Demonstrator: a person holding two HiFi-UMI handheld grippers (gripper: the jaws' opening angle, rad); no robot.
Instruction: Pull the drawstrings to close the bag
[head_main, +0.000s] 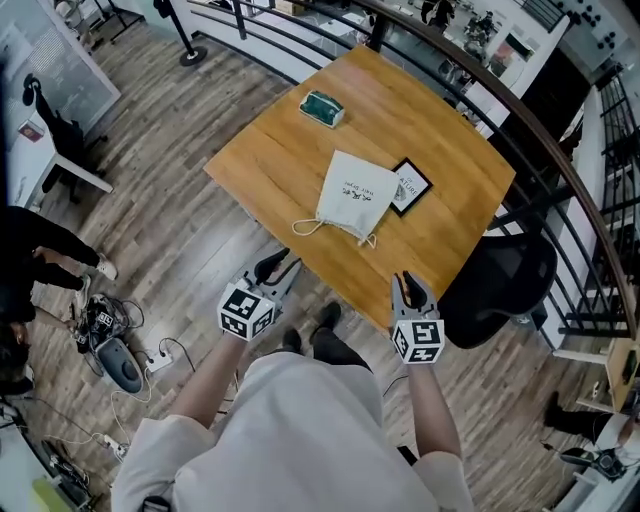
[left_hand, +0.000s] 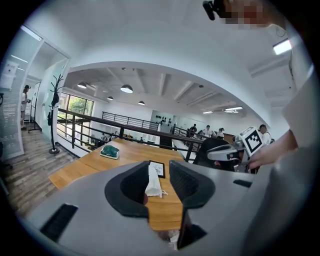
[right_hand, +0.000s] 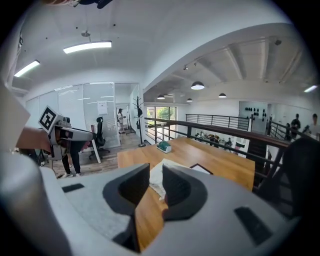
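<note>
A white drawstring bag (head_main: 355, 195) lies flat on the wooden table (head_main: 270, 150), its mouth toward me. Cord loops (head_main: 308, 228) trail from its near corners. My left gripper (head_main: 277, 269) hangs just off the table's near edge, left of the bag, open and holding nothing. Also off the near edge, to the bag's right, my right gripper (head_main: 410, 289) is open and empty. The left gripper view shows the bag (left_hand: 153, 183) far off between the open jaws of that gripper (left_hand: 160, 184). In the right gripper view the bag (right_hand: 156, 176) shows through the narrower gap of that gripper (right_hand: 156, 184).
A black-framed card (head_main: 411, 186) lies partly under the bag's far right side. A green packet (head_main: 322, 108) sits near the table's far left edge. A black office chair (head_main: 500, 285) stands right of the table. A railing (head_main: 520, 120) runs behind it. Cables (head_main: 110, 340) lie on the floor at left.
</note>
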